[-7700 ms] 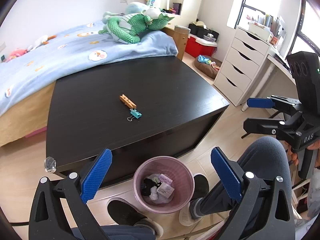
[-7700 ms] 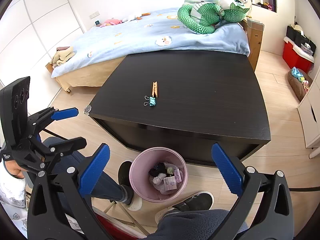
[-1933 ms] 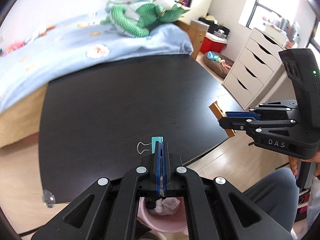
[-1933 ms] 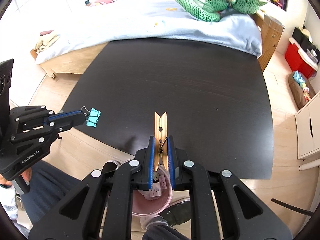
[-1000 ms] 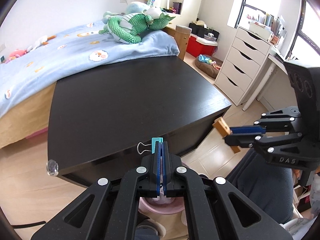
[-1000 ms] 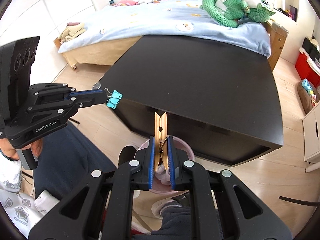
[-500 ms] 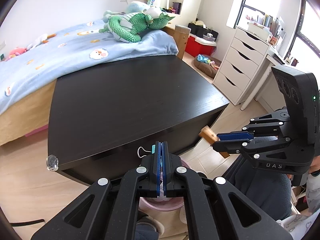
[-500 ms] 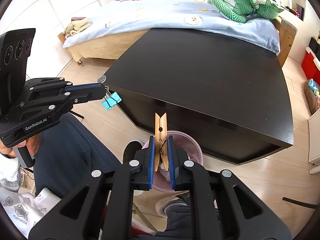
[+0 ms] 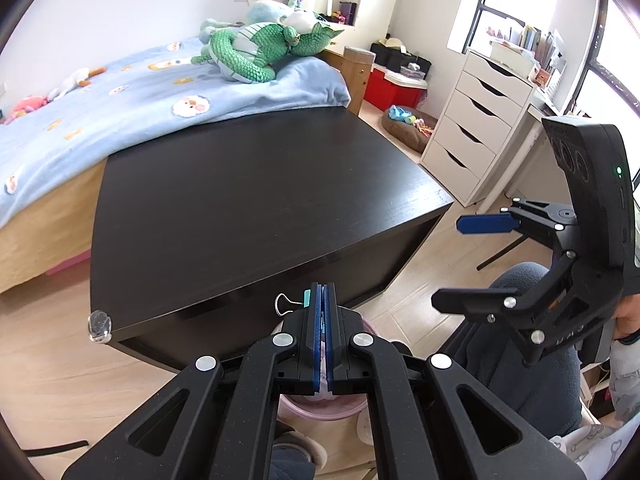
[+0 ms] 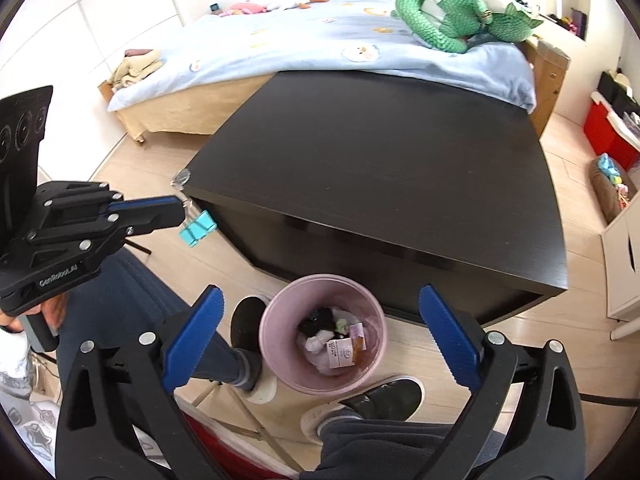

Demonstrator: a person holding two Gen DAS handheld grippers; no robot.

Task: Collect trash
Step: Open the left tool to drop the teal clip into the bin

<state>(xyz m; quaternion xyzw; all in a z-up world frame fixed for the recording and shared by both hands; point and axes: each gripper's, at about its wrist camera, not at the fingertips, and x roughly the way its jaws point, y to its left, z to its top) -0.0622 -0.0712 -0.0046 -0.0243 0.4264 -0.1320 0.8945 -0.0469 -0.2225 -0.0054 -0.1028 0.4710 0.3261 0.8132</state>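
Note:
My left gripper (image 9: 320,300) is shut on a teal binder clip (image 9: 306,298), held off the black table's front edge. From the right wrist view the clip (image 10: 198,228) hangs from the left gripper (image 10: 180,210), to the left of and above the pink trash bin (image 10: 276,356). My right gripper (image 10: 320,332) is open and empty, directly above the bin. A wooden clothespin (image 10: 358,345) lies in the bin among paper and cloth scraps. The right gripper also shows open in the left wrist view (image 9: 472,264).
The black table (image 9: 240,200) stands behind the bin, its top bare. A bed with a green plush toy (image 9: 256,52) lies beyond it. White drawers (image 9: 476,120) stand to the right. The person's legs and shoes (image 10: 384,396) flank the bin.
My right gripper has opened and the wooden clothespin has dropped into the bin. The left gripper still holds the binder clip and has drifted slightly lower.

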